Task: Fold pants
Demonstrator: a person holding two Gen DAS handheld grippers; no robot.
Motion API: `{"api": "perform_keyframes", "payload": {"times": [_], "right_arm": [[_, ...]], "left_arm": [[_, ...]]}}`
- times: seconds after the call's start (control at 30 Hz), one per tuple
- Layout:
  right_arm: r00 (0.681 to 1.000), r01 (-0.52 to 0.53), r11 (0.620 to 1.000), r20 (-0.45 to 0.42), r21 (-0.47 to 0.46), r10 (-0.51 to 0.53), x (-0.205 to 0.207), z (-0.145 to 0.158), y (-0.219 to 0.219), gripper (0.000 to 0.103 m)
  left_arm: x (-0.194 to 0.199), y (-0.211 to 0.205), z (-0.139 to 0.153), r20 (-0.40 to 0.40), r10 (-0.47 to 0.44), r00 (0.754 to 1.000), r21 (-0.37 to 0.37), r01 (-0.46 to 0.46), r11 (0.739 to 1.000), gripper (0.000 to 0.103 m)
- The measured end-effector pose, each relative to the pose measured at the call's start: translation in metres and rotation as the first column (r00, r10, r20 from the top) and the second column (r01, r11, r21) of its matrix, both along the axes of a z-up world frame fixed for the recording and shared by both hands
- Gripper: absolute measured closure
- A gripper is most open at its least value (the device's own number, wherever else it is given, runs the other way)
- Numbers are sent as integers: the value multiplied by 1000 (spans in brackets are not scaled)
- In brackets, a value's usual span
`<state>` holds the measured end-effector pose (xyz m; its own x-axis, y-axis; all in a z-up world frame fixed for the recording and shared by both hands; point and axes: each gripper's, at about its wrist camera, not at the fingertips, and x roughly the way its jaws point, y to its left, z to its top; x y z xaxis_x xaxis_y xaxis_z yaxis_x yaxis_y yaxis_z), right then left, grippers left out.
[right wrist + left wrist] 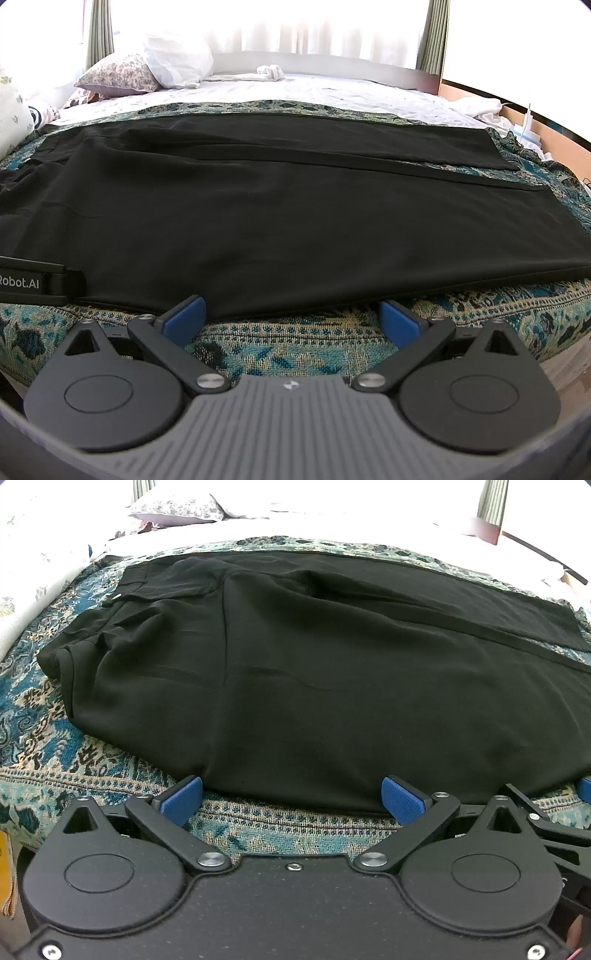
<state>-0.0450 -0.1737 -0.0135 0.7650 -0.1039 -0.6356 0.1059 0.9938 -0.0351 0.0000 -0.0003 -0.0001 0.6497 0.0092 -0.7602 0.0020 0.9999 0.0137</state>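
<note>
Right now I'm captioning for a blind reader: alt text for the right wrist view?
Black pants lie flat across a patterned blanket on a bed. The right hand-held gripper, open, sits at their near edge; pillows lie beyond.

Both the left gripper (293, 799) and right gripper (293, 317) have black linkages, blue ribbed pads (400, 799), and silver screws (210, 380).

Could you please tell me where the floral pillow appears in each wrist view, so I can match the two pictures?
Left wrist: floral pillow at top, left of centre.
Right wrist: floral pillow at upper left, beside a white pillow.
Shared landmark: the black pants on the patterned blanket.
</note>
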Motion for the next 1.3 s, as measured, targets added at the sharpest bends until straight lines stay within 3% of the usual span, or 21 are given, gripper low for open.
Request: {"api": "perform_keyframes", "payload": {"times": [1.3], "right_arm": [[1000,0,1000,4,-4,0,0,-2,0,0]], "left_arm": [[0,0,0,-2,0,1000,-10,0,1000,0]]}}
